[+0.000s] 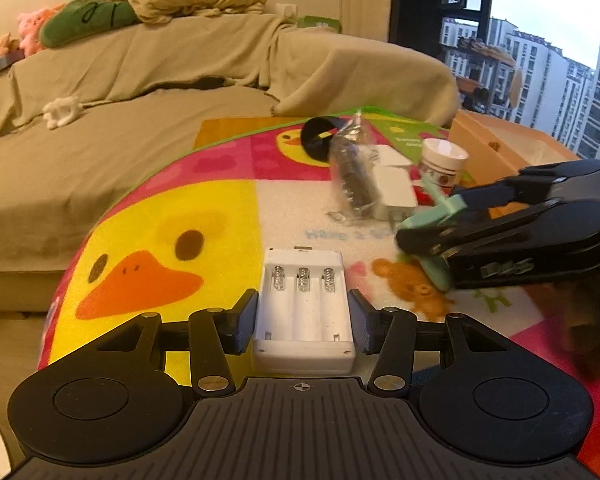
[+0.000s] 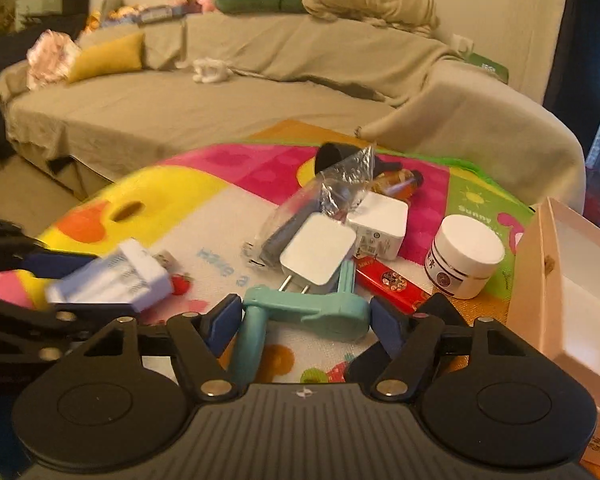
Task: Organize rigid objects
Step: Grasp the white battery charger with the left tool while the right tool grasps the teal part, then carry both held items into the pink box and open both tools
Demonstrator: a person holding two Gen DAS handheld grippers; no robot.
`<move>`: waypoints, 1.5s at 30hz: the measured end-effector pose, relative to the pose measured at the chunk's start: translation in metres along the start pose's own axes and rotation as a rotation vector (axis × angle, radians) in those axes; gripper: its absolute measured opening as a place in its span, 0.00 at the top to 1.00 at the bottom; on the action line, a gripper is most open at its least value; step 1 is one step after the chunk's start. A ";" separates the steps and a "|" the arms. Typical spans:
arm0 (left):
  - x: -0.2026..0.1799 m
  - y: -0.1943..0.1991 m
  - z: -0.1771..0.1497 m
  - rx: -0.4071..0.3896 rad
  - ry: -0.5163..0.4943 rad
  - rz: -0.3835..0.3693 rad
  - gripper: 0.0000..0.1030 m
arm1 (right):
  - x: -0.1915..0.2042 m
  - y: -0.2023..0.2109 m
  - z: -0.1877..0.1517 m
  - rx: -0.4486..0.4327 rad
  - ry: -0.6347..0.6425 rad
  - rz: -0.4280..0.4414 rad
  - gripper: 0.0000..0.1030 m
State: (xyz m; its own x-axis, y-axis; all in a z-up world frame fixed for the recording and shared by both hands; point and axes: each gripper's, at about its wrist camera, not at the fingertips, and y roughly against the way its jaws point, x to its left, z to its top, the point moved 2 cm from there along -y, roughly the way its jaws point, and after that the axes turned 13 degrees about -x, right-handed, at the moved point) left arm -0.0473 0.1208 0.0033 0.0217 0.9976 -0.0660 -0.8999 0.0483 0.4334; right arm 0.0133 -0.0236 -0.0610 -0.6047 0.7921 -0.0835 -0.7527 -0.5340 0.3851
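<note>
My left gripper [image 1: 303, 322] is shut on a white battery holder [image 1: 303, 308] with three empty slots, its pads against both sides, over the cartoon duck mat [image 1: 140, 240]. It also shows blurred in the right wrist view [image 2: 112, 280]. My right gripper [image 2: 306, 322] is closed around a mint-green plastic tool [image 2: 320, 308], pads touching its two ends; it shows in the left wrist view [image 1: 432, 220]. Two white chargers [image 2: 320, 256], a clear bag holding a dark item [image 2: 336, 188], a white jar [image 2: 466, 256] and a red box [image 2: 392, 280] lie beyond.
An open pink cardboard box [image 2: 572, 280] stands at the right edge of the mat. A black cup [image 1: 320, 136] and a small amber bottle [image 2: 400, 180] lie at the back. A covered sofa [image 1: 140, 80] with cushions runs behind the mat.
</note>
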 end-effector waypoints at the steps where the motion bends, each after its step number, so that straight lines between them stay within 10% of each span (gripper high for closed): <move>1: -0.003 0.003 0.001 -0.003 0.008 -0.025 0.49 | -0.002 0.008 0.003 -0.014 -0.011 0.011 0.32; 15: -0.151 -0.032 0.135 -0.180 -0.058 -0.454 0.48 | -0.098 0.164 -0.021 -0.130 -0.097 -0.169 0.32; 25: -0.149 -0.059 0.140 -0.265 0.015 -0.366 0.49 | -0.132 0.183 -0.025 -0.166 -0.133 -0.295 0.32; 33: -0.084 -0.057 0.073 -0.042 0.030 -0.154 0.50 | -0.173 0.122 0.033 -0.256 -0.123 -0.317 0.30; 45: -0.120 -0.092 0.040 0.010 -0.116 -0.191 0.49 | -0.169 0.088 0.001 -0.100 -0.193 -0.297 0.21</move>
State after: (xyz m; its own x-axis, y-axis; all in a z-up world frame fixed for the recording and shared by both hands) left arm 0.0502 -0.0016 0.0073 0.2422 0.9692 -0.0438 -0.8701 0.2370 0.4322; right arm 0.0490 -0.2043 -0.0121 -0.3026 0.9531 0.0005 -0.9156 -0.2908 0.2776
